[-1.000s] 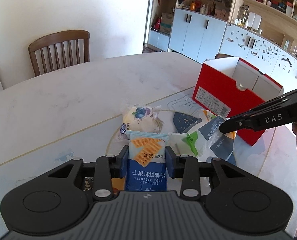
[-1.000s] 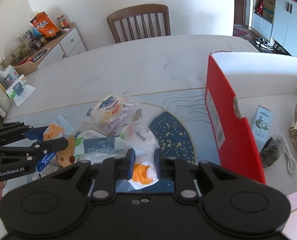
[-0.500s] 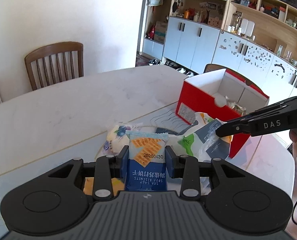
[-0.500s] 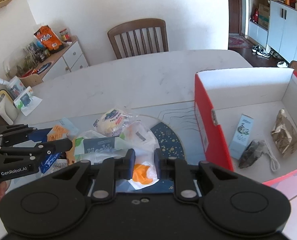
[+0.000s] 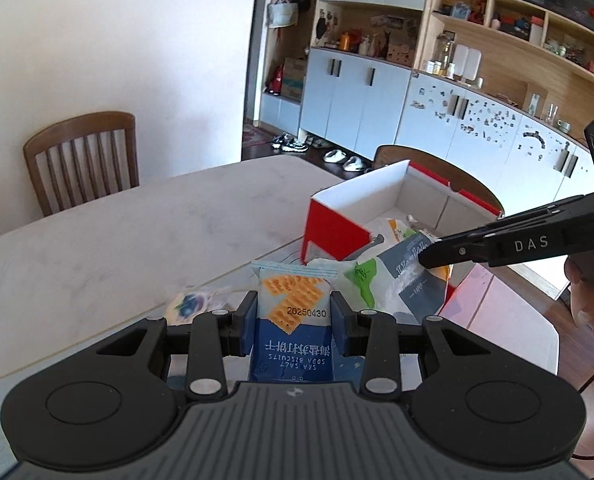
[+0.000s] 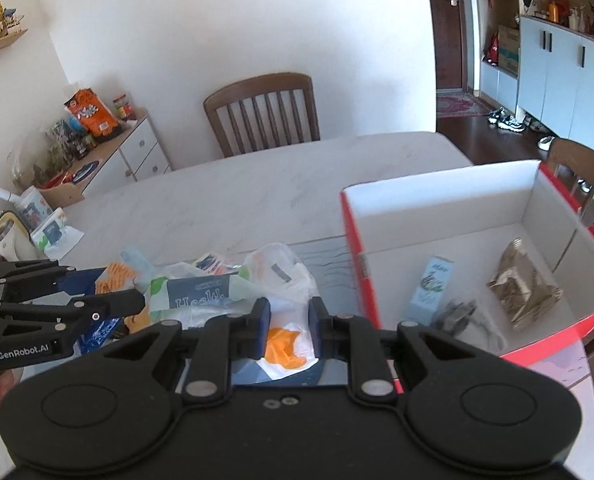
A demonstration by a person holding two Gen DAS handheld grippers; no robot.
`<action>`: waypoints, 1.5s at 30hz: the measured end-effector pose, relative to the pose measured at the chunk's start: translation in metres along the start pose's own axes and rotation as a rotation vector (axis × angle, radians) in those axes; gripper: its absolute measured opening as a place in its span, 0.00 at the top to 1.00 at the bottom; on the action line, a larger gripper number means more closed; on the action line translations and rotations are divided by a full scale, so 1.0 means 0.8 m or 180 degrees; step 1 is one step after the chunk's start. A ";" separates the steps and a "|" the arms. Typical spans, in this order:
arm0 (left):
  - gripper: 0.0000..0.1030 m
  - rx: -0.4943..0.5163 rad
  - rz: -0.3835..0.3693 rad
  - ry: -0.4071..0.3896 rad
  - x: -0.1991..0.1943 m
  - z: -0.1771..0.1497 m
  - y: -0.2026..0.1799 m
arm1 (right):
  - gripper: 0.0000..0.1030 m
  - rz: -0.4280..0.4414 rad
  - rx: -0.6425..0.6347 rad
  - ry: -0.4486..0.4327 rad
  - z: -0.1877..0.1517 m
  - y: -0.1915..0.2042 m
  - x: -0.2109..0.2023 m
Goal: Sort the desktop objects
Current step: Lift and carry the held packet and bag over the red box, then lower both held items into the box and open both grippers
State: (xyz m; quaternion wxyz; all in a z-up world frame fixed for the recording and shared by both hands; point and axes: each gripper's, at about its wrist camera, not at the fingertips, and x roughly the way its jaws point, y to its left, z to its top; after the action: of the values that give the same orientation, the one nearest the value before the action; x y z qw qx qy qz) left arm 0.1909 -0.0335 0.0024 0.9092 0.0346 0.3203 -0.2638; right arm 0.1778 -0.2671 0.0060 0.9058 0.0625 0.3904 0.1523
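The left gripper (image 5: 293, 322) is closed on a soda biscuit packet (image 5: 293, 320), a blue packet with orange crackers printed on it, and holds it upright above the table (image 5: 137, 240); its blue pads press the two sides of the packet. The right gripper (image 6: 289, 330) is clamped on a white plastic bag (image 6: 285, 344) with an orange patch on it, and the bag hangs together with a white, green and blue pouch (image 6: 201, 296) that has letters printed on it. In the left wrist view this same pouch (image 5: 409, 280) sits at the tips of the right gripper (image 5: 427, 258), in front of the red box (image 5: 337, 236). The red box (image 6: 361, 272) is open, white inside, and stands at the right edge of the table. On its floor lie a small light blue carton (image 6: 431, 288), a dark object with a white cable (image 6: 457, 314) and a brownish crumpled pouch (image 6: 523, 292), near one another. A round bun in clear wrap (image 5: 189, 306) lies on the table behind the left gripper's fingers. A wooden chair (image 6: 263, 114) stands at the far edge of the table, and a second chair (image 6: 585, 176) stands behind the box.
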 end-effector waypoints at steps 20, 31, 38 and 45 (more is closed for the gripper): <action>0.65 0.0154 -0.0053 -0.0065 0.072 0.067 -0.097 | 0.82 -0.0182 -0.0010 -0.0140 0.024 -0.126 -0.032; 0.65 0.0212 -0.0108 0.0041 0.137 0.102 -0.144 | 0.81 -0.0382 0.0045 -0.0122 0.033 -0.216 -0.039; 0.65 0.0264 -0.0104 0.0175 0.185 0.122 -0.162 | 0.82 -0.0476 -0.0011 -0.0051 0.029 -0.247 -0.031; 0.65 0.0199 -0.0100 0.0351 0.234 0.128 -0.171 | 0.82 -0.0449 -0.0117 0.0081 0.028 -0.261 -0.012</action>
State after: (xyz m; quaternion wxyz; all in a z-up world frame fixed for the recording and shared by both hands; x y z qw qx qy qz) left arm 0.3026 -0.2607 -0.0146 0.8844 0.0725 0.3621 -0.2855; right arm 0.2353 -0.4674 -0.0203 0.9103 0.0162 0.4024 0.0960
